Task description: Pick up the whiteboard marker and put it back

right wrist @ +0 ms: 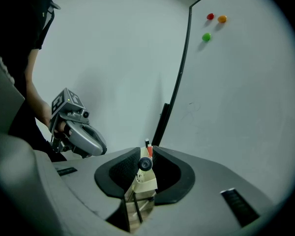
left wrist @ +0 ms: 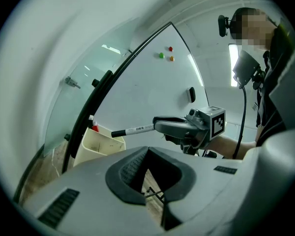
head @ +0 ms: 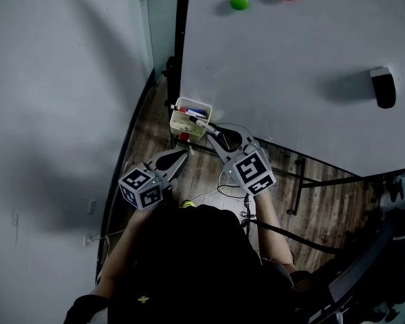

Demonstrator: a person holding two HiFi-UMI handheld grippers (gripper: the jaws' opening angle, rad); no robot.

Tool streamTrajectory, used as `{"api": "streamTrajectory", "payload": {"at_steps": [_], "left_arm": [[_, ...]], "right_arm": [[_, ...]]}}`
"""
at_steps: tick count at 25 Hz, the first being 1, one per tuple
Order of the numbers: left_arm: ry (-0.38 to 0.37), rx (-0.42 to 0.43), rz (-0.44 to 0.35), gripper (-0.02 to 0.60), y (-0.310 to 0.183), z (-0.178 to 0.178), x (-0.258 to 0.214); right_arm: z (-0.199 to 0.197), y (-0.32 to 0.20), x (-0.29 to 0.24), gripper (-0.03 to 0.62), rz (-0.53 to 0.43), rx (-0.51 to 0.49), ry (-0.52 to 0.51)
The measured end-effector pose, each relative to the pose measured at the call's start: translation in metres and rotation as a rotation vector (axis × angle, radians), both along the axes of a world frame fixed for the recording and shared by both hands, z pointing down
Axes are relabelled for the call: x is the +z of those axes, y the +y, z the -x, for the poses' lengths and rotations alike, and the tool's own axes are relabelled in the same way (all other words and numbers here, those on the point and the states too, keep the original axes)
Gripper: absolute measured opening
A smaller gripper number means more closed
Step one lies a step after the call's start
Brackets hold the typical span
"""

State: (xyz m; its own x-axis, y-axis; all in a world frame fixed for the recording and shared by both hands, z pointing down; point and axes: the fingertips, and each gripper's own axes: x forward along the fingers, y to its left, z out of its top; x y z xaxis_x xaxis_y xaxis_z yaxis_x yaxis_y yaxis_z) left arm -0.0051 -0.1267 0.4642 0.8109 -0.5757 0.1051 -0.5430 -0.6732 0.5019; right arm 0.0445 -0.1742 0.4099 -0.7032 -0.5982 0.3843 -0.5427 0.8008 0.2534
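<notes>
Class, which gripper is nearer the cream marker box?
Right. The right gripper holds a marker with its tip at the box; the left gripper sits farther back, below-left of it in the head view.

We find no word or number that can be read. The marker [left wrist: 137,129] has a short line of dark print on its white barrel, too small for us to decipher. The cube [left wrist: 217,122] behind it bears only black-and-white squares.
</notes>
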Motion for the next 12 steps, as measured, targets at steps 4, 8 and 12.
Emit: {"api": "streamTrajectory", "payload": {"at_steps": [4, 8, 12], "left_arm": [[0.003, -0.005, 0.01, 0.021, -0.002, 0.002, 0.003], [0.004, -0.011, 0.02, 0.021, -0.004, 0.005, 0.005], [0.003, -0.013, 0.029, 0.021, -0.007, 0.005, 0.006]], "right_arm": [[0.0, -0.006, 0.001, 0.075, 0.0, 0.006, -0.002], [0.001, -0.011, 0.0, 0.075, 0.001, 0.01, -0.009], [0.0, -0.02, 0.001, 0.075, 0.0, 0.016, -0.014]]}}
